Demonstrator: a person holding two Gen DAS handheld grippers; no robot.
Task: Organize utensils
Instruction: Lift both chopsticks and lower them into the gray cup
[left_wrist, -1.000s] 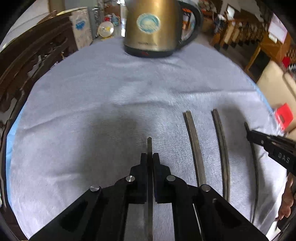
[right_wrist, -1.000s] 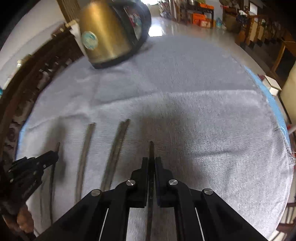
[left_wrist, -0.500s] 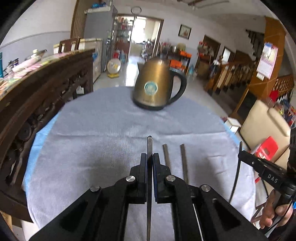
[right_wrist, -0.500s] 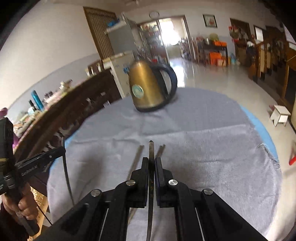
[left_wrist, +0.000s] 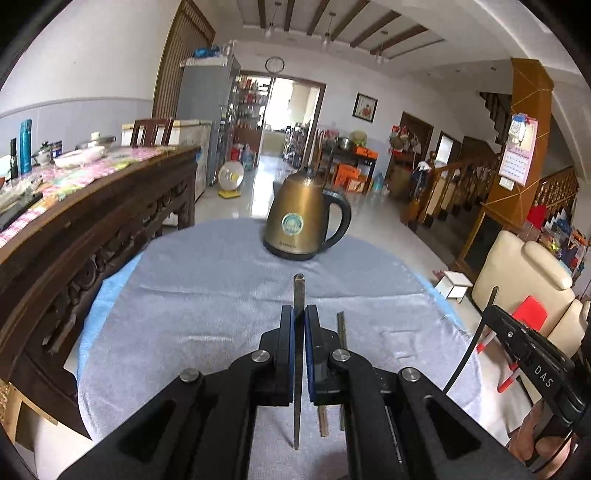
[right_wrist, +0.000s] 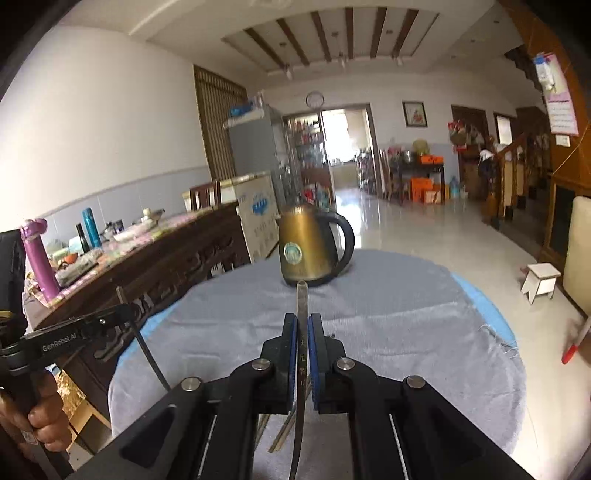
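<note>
My left gripper (left_wrist: 299, 314) is shut on a thin dark metal chopstick (left_wrist: 298, 291) that sticks forward, lifted above the grey cloth (left_wrist: 207, 314). My right gripper (right_wrist: 303, 321) is shut on a second metal chopstick (right_wrist: 302, 299), also lifted. Two more chopsticks (left_wrist: 340, 332) lie on the cloth under the left gripper; they also show under the right gripper (right_wrist: 282, 435). The right gripper shows at the right edge of the left wrist view (left_wrist: 495, 314), and the left gripper at the left of the right wrist view (right_wrist: 123, 314).
A brass electric kettle (left_wrist: 303, 225) stands at the far side of the round table. A dark carved wooden sideboard (left_wrist: 92, 236) runs along the left. A cream armchair (left_wrist: 524, 273) and a small white stool (right_wrist: 541, 280) are on the right.
Both grippers have risen and tilted up from the cloth, each carrying its chopstick. The views now look across the room instead of down at the table.
</note>
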